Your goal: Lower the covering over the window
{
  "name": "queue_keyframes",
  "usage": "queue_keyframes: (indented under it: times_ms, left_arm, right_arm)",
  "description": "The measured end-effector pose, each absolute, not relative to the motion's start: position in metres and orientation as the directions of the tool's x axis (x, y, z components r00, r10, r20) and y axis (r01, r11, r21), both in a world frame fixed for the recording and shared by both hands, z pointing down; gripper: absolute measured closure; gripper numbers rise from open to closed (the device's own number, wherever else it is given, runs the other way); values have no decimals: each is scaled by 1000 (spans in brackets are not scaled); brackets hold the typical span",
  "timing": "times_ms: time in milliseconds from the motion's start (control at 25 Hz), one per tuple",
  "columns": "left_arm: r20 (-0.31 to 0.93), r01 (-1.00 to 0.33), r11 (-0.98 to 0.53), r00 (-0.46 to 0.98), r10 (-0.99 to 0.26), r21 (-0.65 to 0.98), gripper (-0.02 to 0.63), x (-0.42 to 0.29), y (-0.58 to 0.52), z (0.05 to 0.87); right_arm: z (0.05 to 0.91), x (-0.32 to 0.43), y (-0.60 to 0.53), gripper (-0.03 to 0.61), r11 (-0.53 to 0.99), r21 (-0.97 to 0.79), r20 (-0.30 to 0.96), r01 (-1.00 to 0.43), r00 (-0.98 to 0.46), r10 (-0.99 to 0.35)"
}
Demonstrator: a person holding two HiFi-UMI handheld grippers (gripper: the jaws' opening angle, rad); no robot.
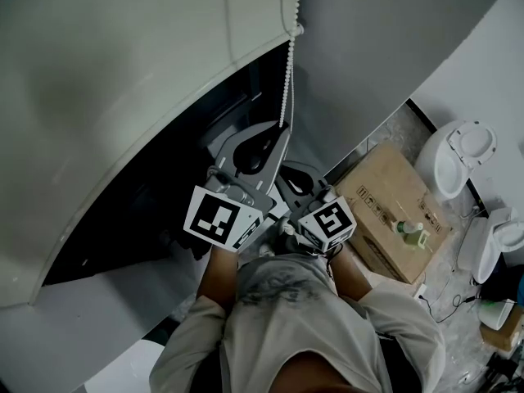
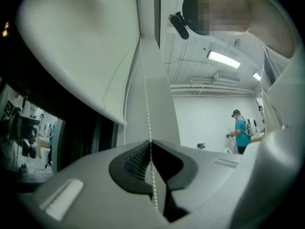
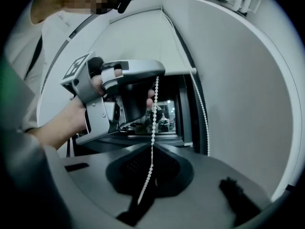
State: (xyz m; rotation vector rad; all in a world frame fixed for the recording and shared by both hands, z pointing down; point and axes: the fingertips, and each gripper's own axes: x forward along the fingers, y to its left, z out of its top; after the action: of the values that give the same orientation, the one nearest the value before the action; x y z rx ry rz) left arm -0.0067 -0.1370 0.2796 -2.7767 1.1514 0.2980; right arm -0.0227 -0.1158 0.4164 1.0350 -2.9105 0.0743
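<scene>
A brown cardboard box [image 1: 393, 207] sat on the speckled floor [image 1: 399, 128] by a plain white wall [image 1: 368, 43]. A ceiling strip light [image 2: 224, 59] glowed.

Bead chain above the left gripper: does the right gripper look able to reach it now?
Probably yes, after letting go: the right gripper is shut on the bead chain just below the left gripper, and the stretch above hangs clear.
</scene>
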Motion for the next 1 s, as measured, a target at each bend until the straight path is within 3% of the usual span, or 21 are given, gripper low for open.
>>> queue_keyframes:
  times_ms: [320, 680, 1000]
  left_arm:
    - [-227, -722, -691, 678, -699, -26, 603, -16, -138, 286]
    - [-129, -715, -699, 691, -711, 17, 604, -13, -142, 336]
    - [-23, -708, -702, 703, -711, 77, 604, -10, -142, 392]
  right_arm:
    - [394, -15, -117, 557, 753, 0, 24, -658, -753, -657]
    - [334, 2, -117, 494, 742, 26, -139, -670, -737, -661]
    - [315, 2, -122, 468, 744, 36, -181, -667, -737, -652]
